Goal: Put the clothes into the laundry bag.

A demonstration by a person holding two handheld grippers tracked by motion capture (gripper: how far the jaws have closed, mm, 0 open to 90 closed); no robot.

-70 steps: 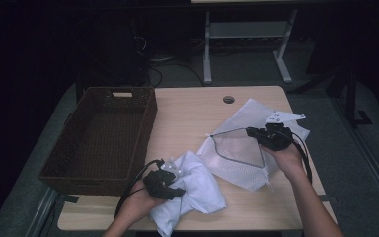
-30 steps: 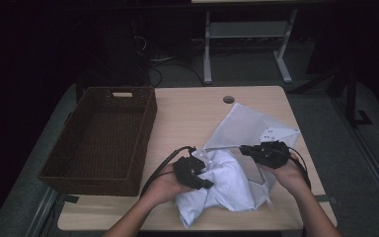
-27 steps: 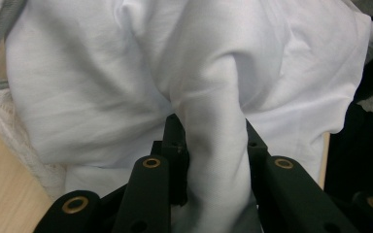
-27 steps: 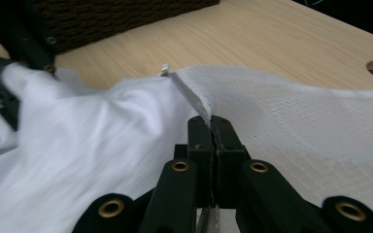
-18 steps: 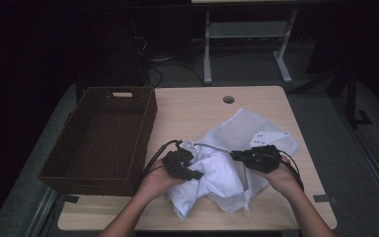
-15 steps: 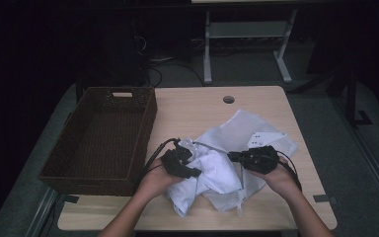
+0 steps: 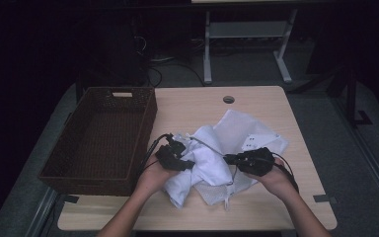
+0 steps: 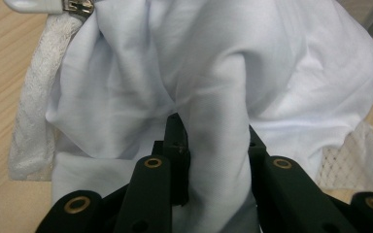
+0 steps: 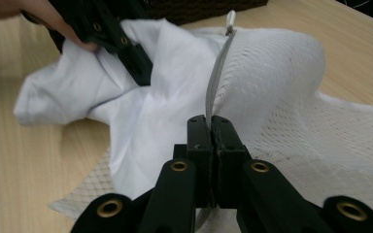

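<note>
White cloth (image 7: 209,160) is lying bunched on the worktop (image 7: 197,106) beside the basket (image 7: 101,136), half inside a mesh bag (image 7: 249,136). Left gripper (image 8: 213,145) is pinching a fold of it (jaws clamped); right gripper (image 9: 209,127) is gripping the bag's zipper edge (image 9: 219,73).

This looks like a dim lab or office workroom: around the pale wooden desk (image 7: 276,212) with its round cable hole (image 7: 229,99) lies grey carpet, and behind it loose cables (image 7: 160,66) trail beside a white metal desk frame (image 7: 246,37).
</note>
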